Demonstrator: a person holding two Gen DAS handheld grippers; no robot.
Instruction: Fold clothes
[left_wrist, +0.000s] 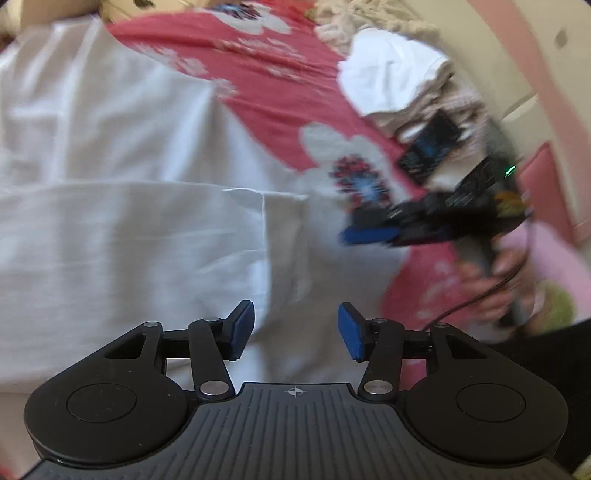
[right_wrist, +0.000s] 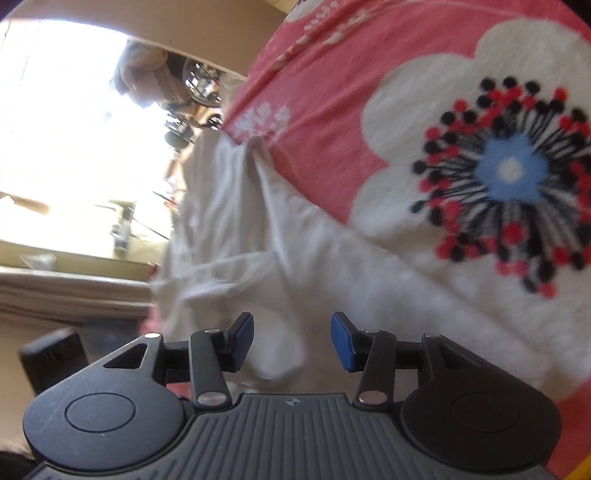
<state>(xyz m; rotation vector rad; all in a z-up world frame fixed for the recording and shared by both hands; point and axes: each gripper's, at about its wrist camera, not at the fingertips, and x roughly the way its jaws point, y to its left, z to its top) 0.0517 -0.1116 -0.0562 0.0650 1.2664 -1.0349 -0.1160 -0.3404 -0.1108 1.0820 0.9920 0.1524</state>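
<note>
White garment (left_wrist: 129, 221) lies spread flat on the pink floral bedspread (left_wrist: 280, 96), ready for a fold, while left tool (left_wrist: 296, 329) and right tool (right_wrist: 292, 341) hover above it, both parted and empty.

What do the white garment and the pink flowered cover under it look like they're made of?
White garment: thin woven or knit cloth, probably cotton, matte; it creases softly and shows a stitched hem. Pink cover: thicker, fuzzy-looking fabric, perhaps fleece or brushed cotton, with printed flowers. Motion blur leaves the weave uncertain.
</note>
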